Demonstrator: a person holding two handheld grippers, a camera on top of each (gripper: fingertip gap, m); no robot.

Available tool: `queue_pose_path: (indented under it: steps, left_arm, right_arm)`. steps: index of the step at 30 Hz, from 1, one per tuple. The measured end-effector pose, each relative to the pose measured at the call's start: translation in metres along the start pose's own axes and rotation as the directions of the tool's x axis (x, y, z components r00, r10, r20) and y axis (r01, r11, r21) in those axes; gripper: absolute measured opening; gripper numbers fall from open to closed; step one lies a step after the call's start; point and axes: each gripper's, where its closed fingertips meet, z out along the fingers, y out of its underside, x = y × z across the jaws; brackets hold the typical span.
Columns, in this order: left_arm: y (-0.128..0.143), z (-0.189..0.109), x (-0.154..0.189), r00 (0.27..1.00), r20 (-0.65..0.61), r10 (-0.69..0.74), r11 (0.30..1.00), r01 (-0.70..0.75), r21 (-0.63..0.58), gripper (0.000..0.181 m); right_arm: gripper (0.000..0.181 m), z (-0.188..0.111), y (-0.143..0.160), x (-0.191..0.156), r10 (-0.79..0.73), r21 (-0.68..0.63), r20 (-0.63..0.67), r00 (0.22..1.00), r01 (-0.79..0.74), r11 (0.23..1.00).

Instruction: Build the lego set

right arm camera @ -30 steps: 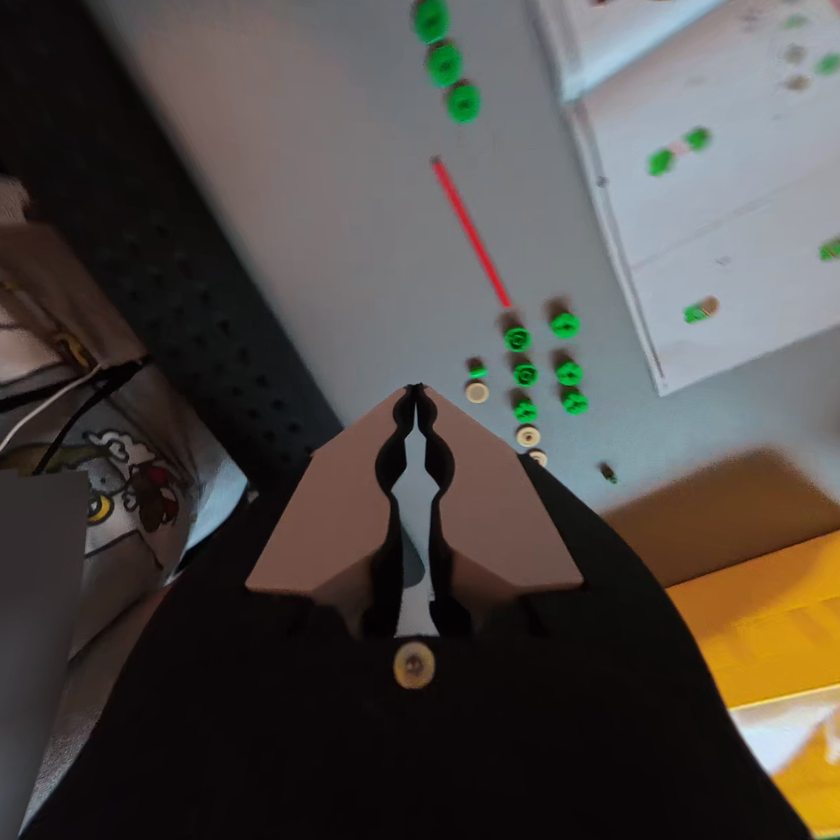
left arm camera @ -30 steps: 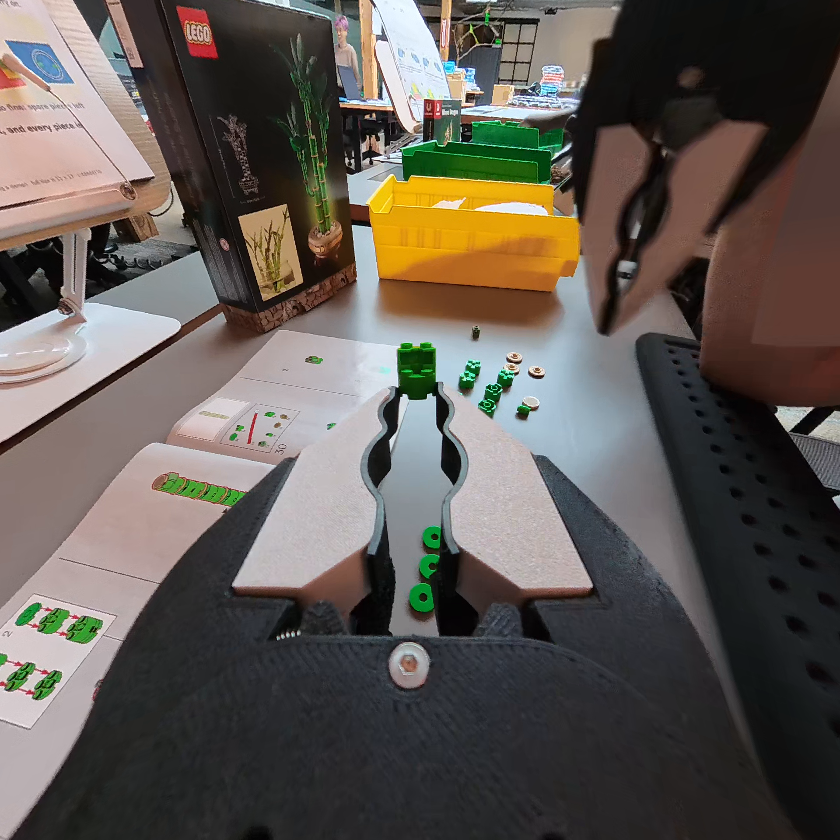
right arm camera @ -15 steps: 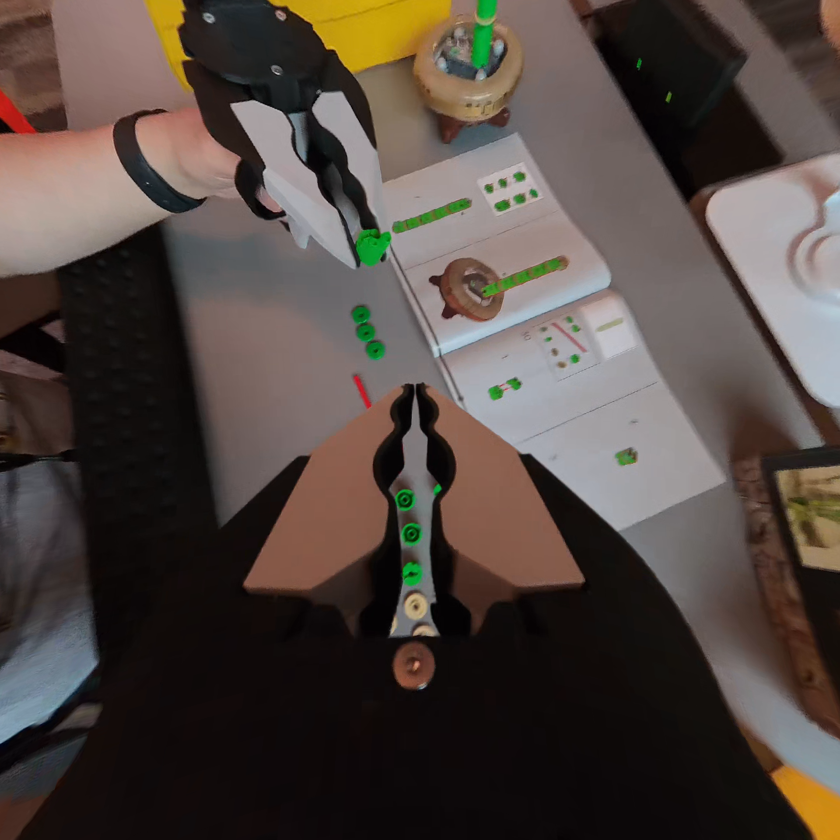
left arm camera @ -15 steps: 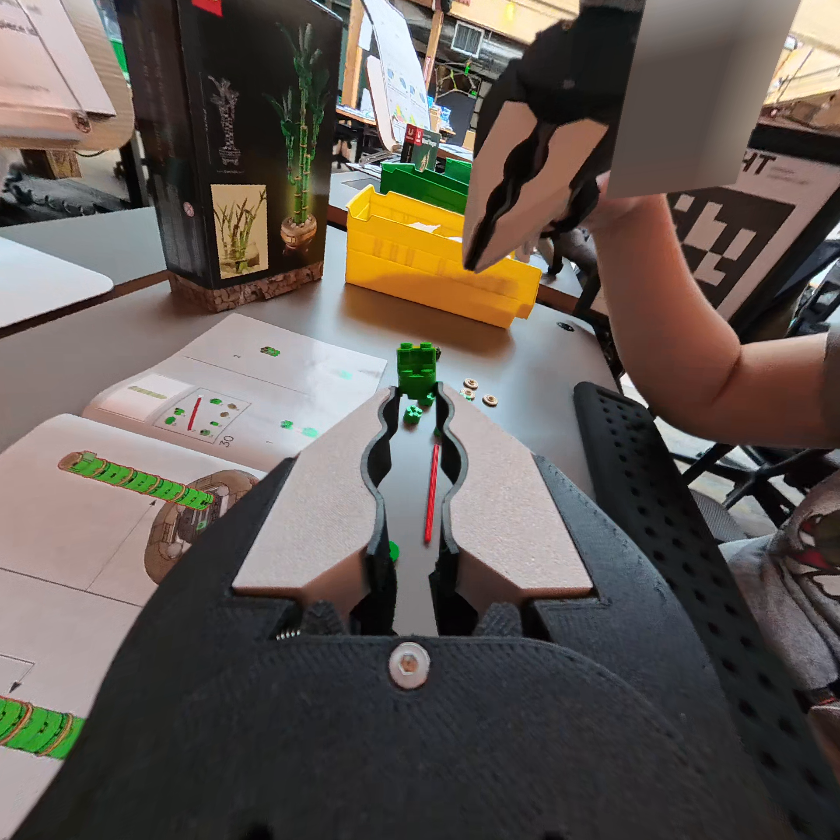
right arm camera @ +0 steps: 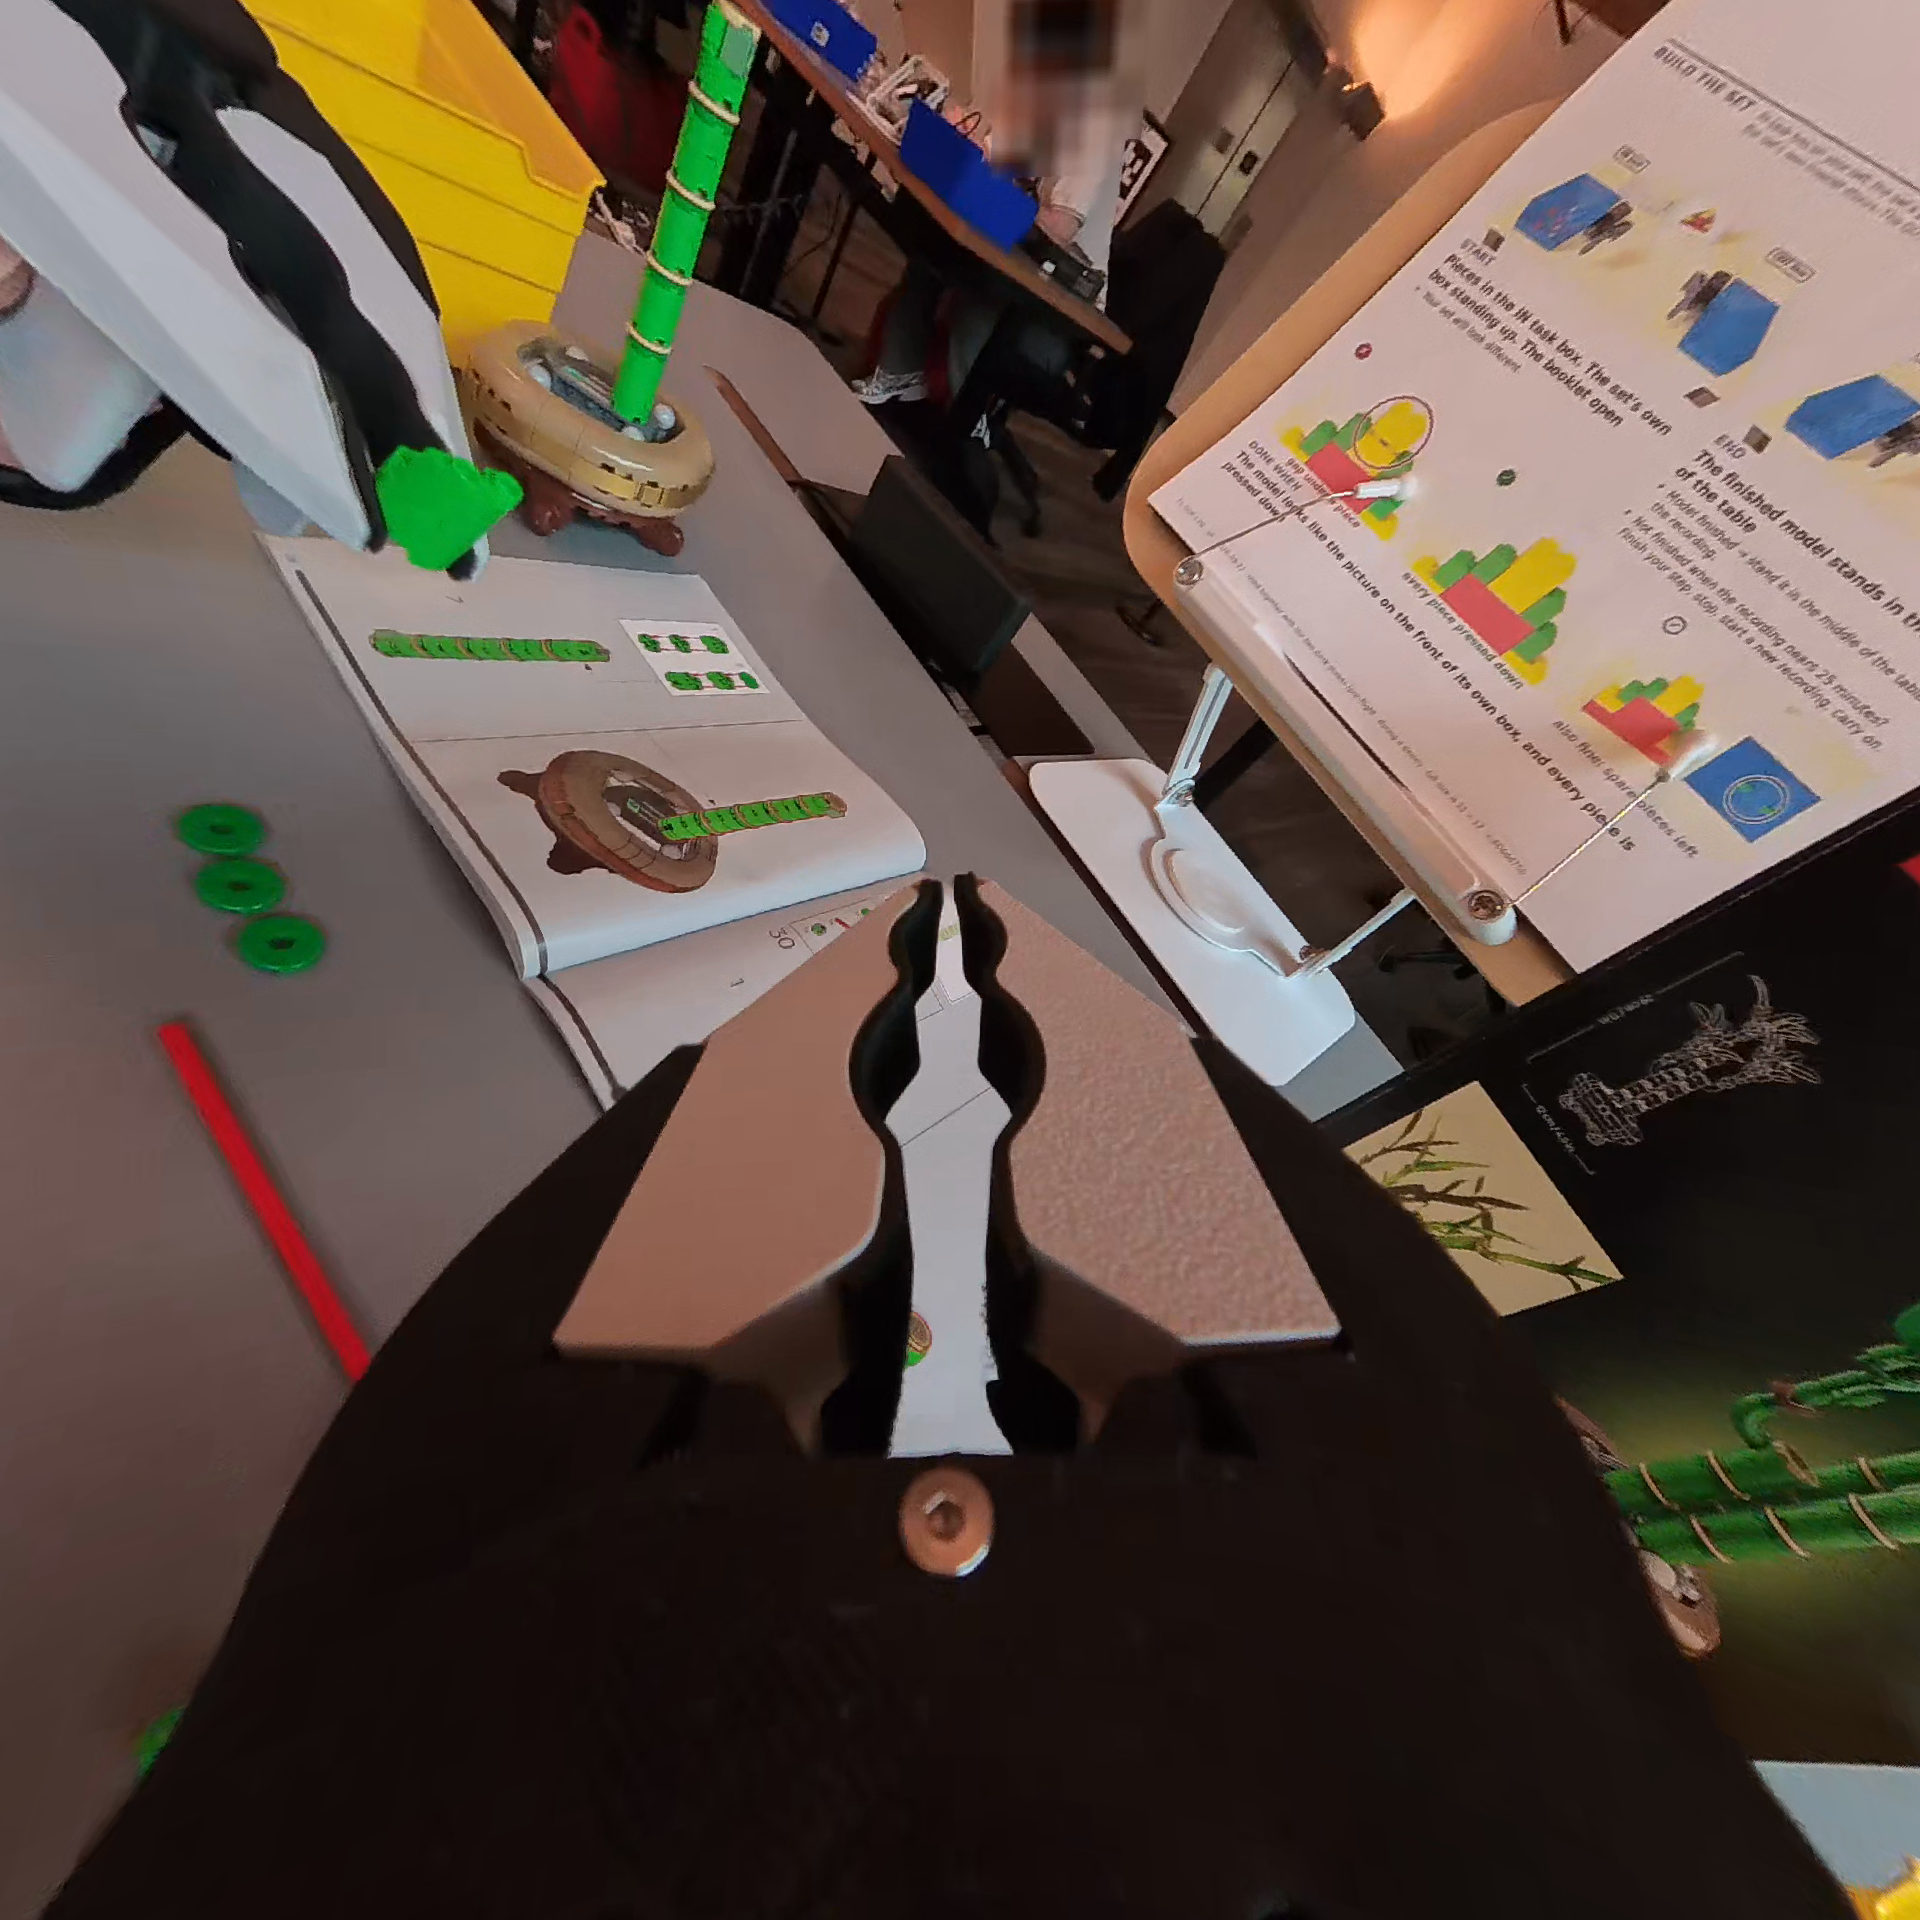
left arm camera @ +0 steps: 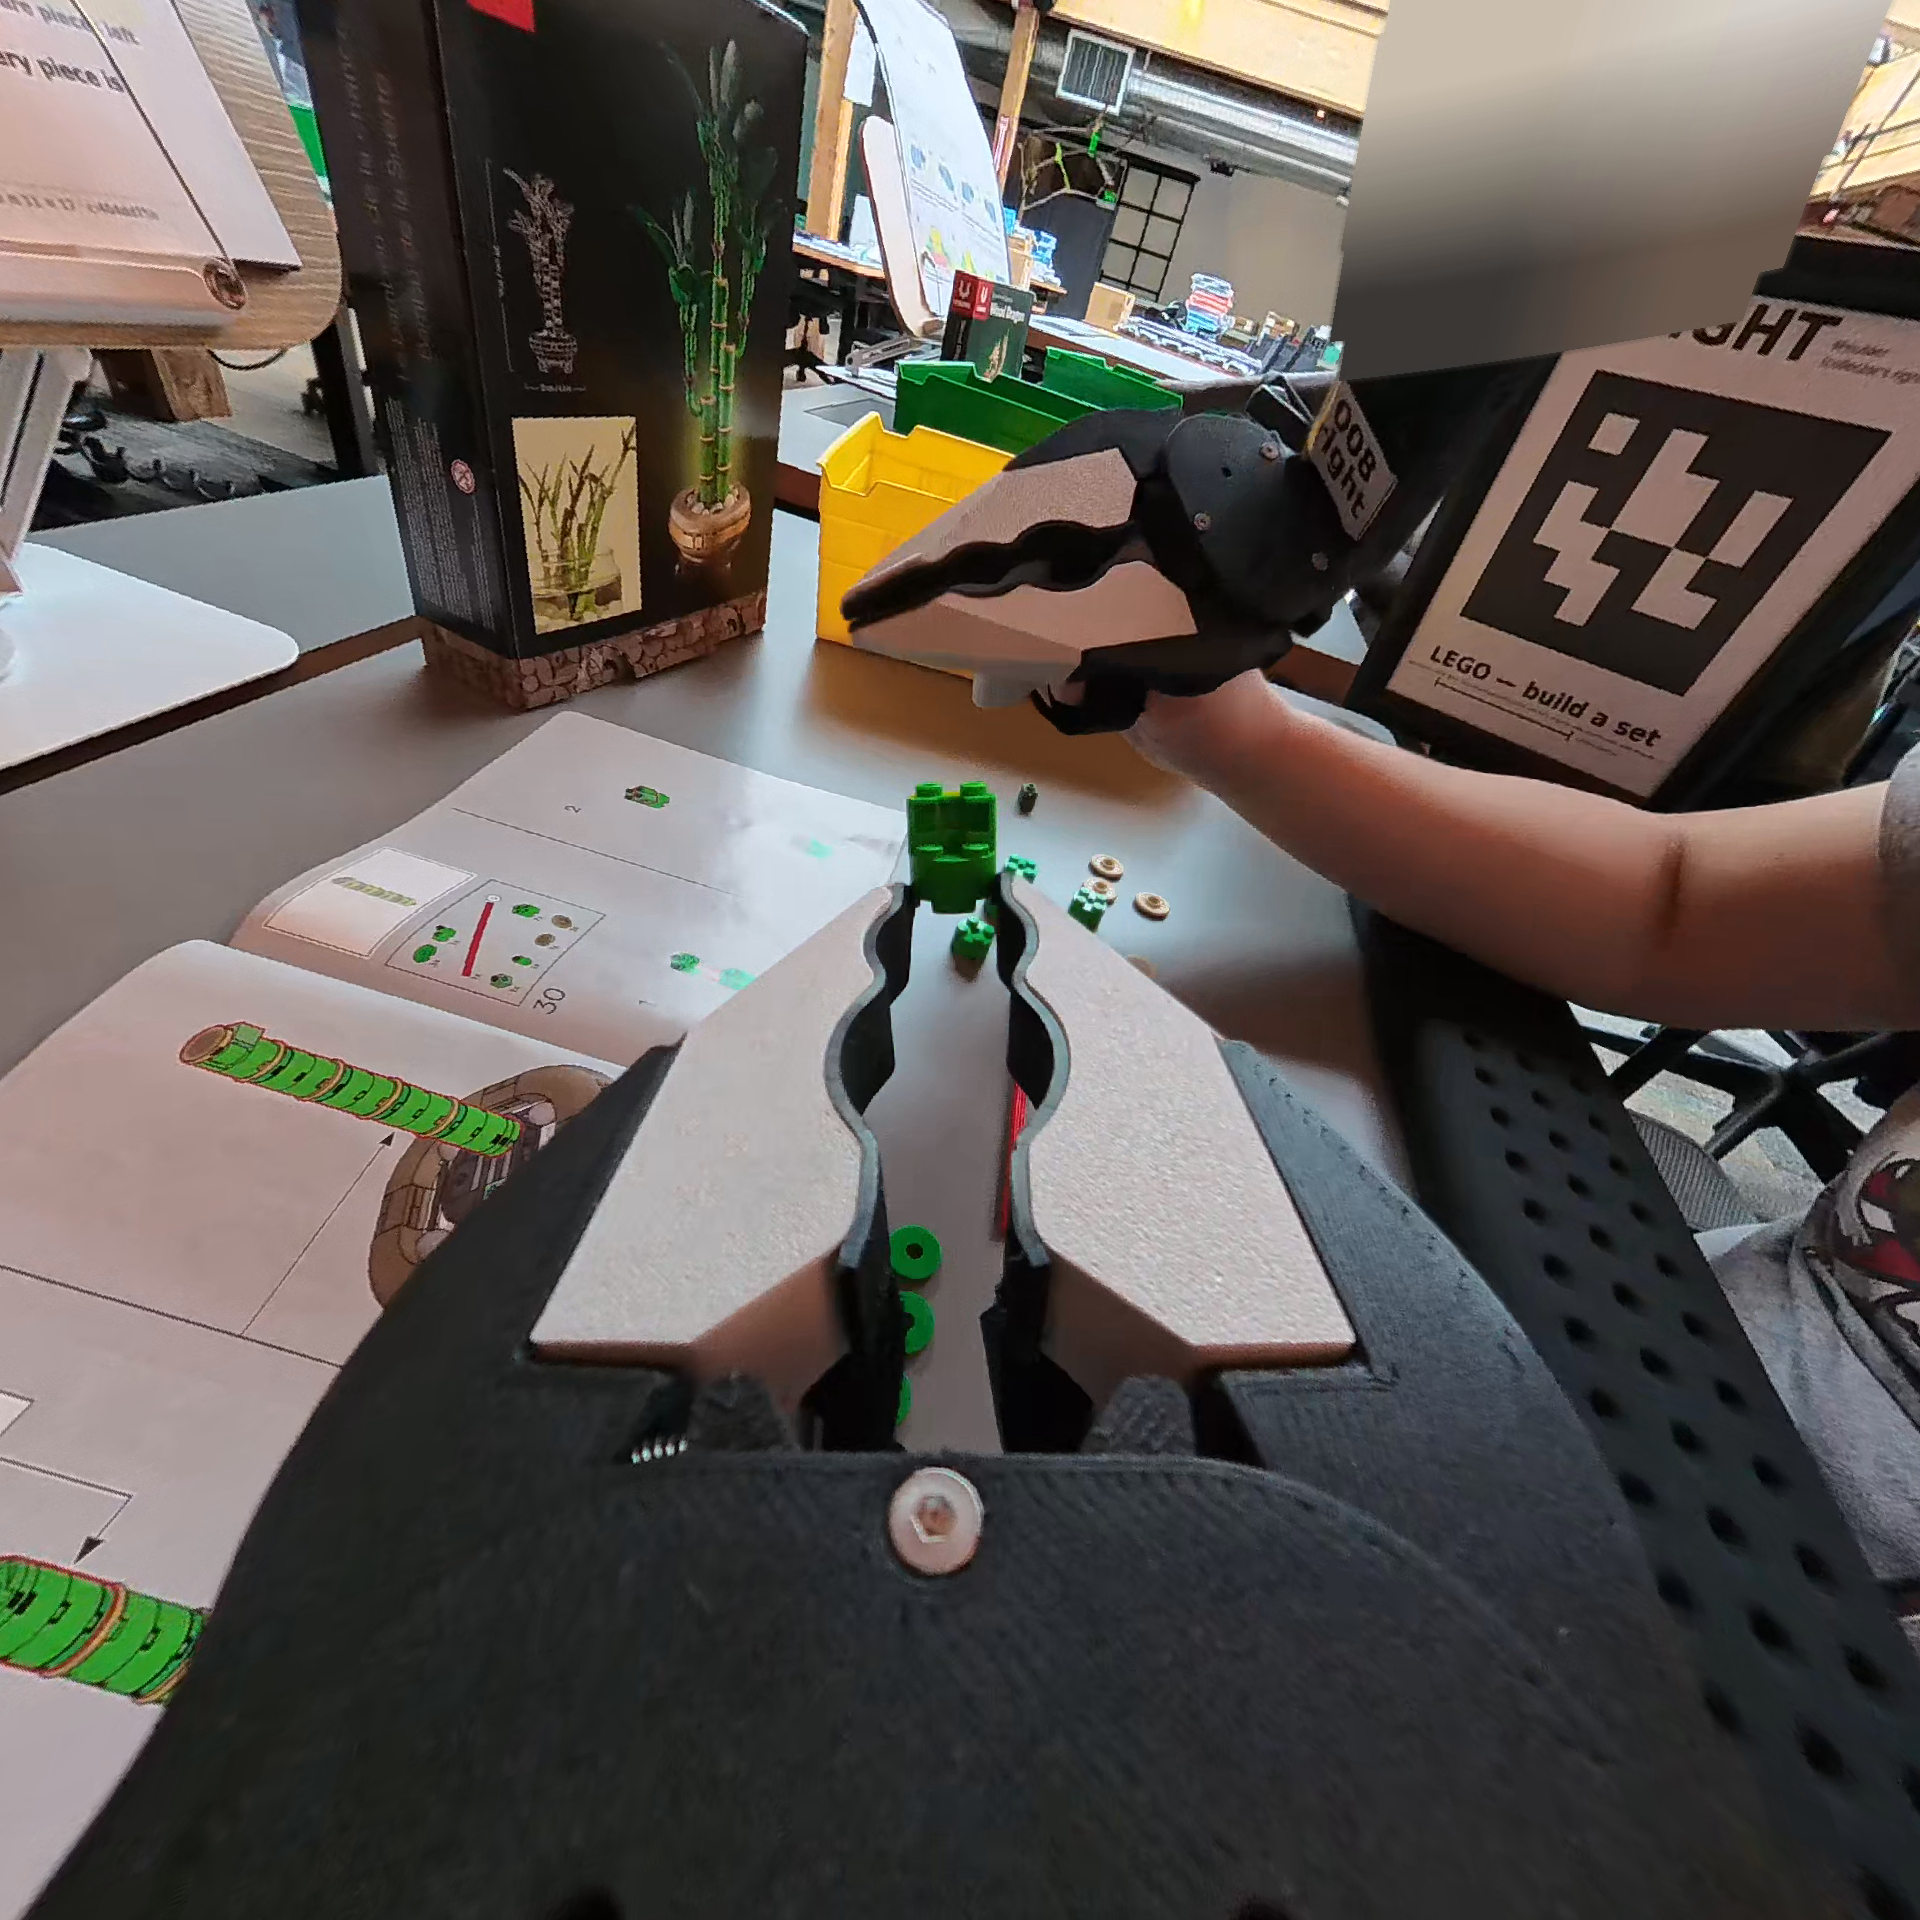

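The left hand-held gripper is up in the air over the grey bench, and its two fingers are clamped on a small green brick piece right at their tips. In the right wrist view, the same green piece sticks out of the tips above the top edge of the open instruction booklet. The right hand-held gripper holds nothing; its tips are almost together, with just a thin gap between them. In the left wrist view, it is held up sideways in front of the yellow bin. Three flat green rings lie in a row on the bench, and a thin red stick lies near them. More little green bits and tan round bits lie farther along the bench. Behind the booklet stands a tan round pot with a tall green stalk sticking up out of it, a little tilted. The black set box stands upright beyond the booklet. A white stand holds a big printed sheet off to the side.
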Motion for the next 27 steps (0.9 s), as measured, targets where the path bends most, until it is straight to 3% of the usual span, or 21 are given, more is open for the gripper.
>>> queue_pose_path:
  steps: [13,16,18,20,23,27]
  left_arm:
    - [0.003,0.002,0.003,1.0,-0.004,0.028,0.999,-0.028,-0.025,0.014]
    - [0.004,0.002,0.003,1.0,-0.009,0.021,0.999,-0.021,-0.026,0.014]
    - [0.003,0.002,0.004,1.0,-0.017,0.008,1.0,-0.009,-0.019,0.014]
    - [0.0,0.002,0.007,0.999,-0.039,-0.022,1.0,0.022,0.0,0.014]
    - [-0.009,0.001,0.014,0.986,-0.117,-0.119,0.991,0.125,0.053,0.014]
    - [-0.024,-0.002,0.027,0.927,-0.267,-0.262,0.948,0.299,0.111,0.013]
  right_arm:
    - [0.002,-0.006,-0.001,0.007,0.041,0.037,-0.01,0.999,-0.04,0.999]
    - [0.011,-0.005,0.0,-0.001,0.023,0.038,0.029,0.999,-0.024,0.999]
    - [0.026,-0.006,-0.008,-0.015,0.003,0.076,0.096,0.995,-0.01,0.997]
    - [0.051,-0.008,-0.025,-0.034,-0.059,0.145,0.16,0.985,0.035,0.989]
    - [0.059,-0.014,-0.057,-0.061,-0.207,0.254,0.147,0.967,0.165,0.953]
    - [0.058,-0.007,-0.07,-0.073,-0.352,0.213,0.018,0.936,0.34,0.916]
